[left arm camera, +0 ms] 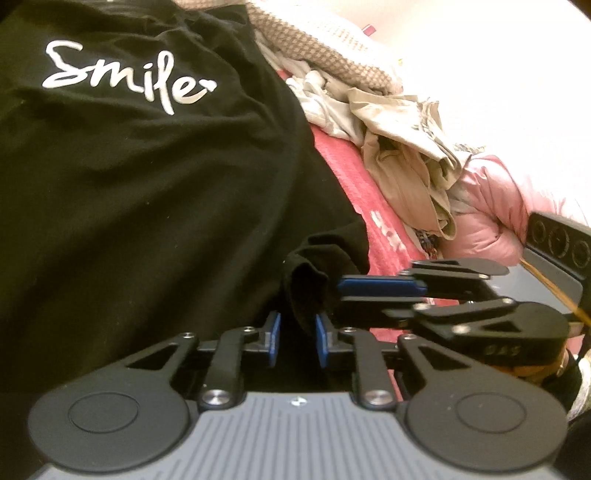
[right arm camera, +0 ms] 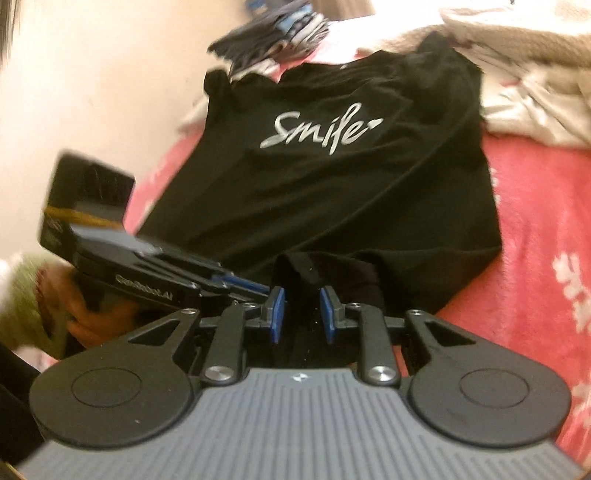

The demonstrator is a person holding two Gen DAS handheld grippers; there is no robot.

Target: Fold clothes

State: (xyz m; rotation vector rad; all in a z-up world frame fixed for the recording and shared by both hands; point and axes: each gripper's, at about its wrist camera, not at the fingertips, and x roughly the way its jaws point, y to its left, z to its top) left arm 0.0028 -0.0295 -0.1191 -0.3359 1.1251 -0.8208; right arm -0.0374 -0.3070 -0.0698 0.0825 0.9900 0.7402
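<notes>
Bed cover (right arm camera: 535,206): a pink-red blanket with pale markings is spread under everything; it is seen at the right in the right wrist view.
Black T-shirt (left arm camera: 147,192): laid flat on the bed cover, front up, with "Smile" printed in white script across the chest; its near hem is bunched up at the two grippers.
Clothes heap (left arm camera: 399,147): beige, grey and checked garments are piled beside the T-shirt's edge, with a pink padded item (left arm camera: 491,206) just beyond them.
Dark folded stack (right arm camera: 269,26): blurred dark and blue fabric is seen past the T-shirt's collar; no more can be told.
Left gripper (left arm camera: 298,334): blue pads are pressed in on a raised fold of the T-shirt's hem, the black cloth standing between them.
Right gripper (right arm camera: 303,310): jaws are set narrowly, with a ridge of the same hem gathered between the blue pads and pinched there; the two grippers are held just beside each other.
Hand (right arm camera: 88,306): partly seen behind the left gripper, with a light green sleeve, blurred.
</notes>
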